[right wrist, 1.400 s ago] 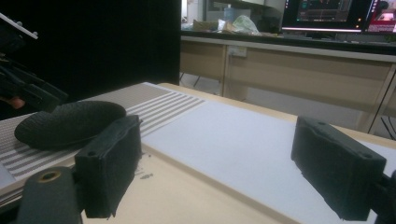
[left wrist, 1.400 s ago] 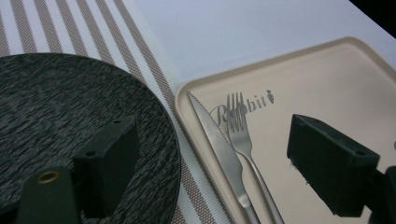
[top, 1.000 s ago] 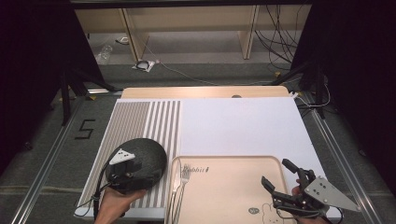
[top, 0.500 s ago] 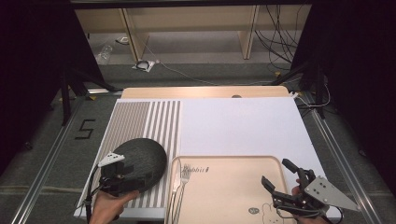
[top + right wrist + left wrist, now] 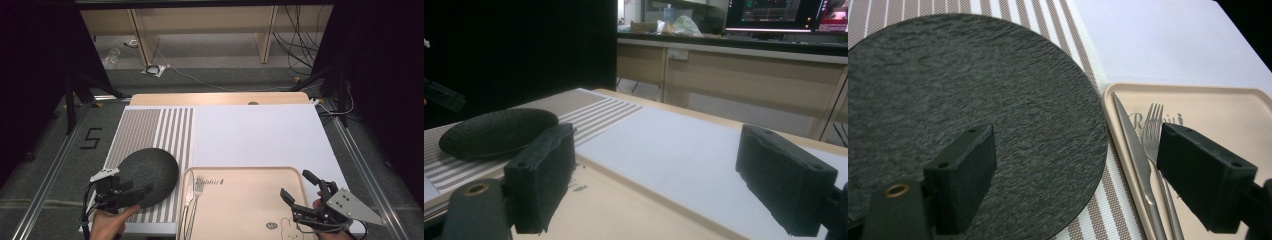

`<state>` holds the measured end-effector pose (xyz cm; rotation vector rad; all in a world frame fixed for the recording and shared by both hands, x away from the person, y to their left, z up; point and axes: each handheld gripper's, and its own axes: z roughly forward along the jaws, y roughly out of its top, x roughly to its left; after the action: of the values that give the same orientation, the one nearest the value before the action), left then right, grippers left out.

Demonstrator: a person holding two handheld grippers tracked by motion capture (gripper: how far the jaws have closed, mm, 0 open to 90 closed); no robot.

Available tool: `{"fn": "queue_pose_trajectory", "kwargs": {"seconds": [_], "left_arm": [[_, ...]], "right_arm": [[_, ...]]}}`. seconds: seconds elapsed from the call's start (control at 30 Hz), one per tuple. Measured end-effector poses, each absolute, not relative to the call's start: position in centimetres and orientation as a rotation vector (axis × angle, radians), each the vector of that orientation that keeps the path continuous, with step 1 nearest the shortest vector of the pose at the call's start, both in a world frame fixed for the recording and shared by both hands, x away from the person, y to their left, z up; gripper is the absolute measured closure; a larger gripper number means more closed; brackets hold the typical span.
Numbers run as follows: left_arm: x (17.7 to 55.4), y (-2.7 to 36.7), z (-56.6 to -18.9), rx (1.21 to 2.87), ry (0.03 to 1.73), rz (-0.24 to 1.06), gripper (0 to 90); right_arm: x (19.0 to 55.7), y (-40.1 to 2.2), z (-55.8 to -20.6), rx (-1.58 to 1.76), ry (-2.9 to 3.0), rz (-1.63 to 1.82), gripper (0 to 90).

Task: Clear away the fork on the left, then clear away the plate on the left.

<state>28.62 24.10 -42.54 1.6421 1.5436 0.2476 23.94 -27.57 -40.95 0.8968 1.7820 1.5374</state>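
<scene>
Plate (image 5: 147,176): dark, round, slate-textured, sitting on the striped placemat (image 5: 150,135) near the desk's front-left corner. We see the left gripper (image 5: 131,193) at the plate's near edge, jaws spread wide; in the left gripper view one jaw sits over the plate (image 5: 973,100), the other over the tray, nothing between them. The left hand (image 5: 107,222) holds it from the front edge. Right gripper (image 5: 300,192) hangs over the front-right corner of the beige tray (image 5: 240,210), jaws apart and empty. Tray lies at the desk's front edge, touching or just beside the placemat. A knife (image 5: 187,200) and fork (image 5: 196,197) lie side by side along the tray's left rim. Rabbit print (image 5: 290,225) shows at the tray's near right. Behind the tray, a white sheet (image 5: 260,135) covers the desk to the far edge.
</scene>
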Motion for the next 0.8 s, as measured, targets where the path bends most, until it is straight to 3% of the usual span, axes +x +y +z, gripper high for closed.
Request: {"fn": "queue_pose_trajectory", "kwargs": {"seconds": [0.5,0.8], "left_arm": [[28.1,25.4,-43.5,1.566,1.671,0.221,16.1],[27.8,26.2,-44.2,1.49,1.718,0.127,16.1]], "right_arm": [[23.9,-27.5,-40.9,0.892,1.779,1.538,16.9],[23.9,-27.5,-40.9,0.891,1.782,1.534,16.9]]}}
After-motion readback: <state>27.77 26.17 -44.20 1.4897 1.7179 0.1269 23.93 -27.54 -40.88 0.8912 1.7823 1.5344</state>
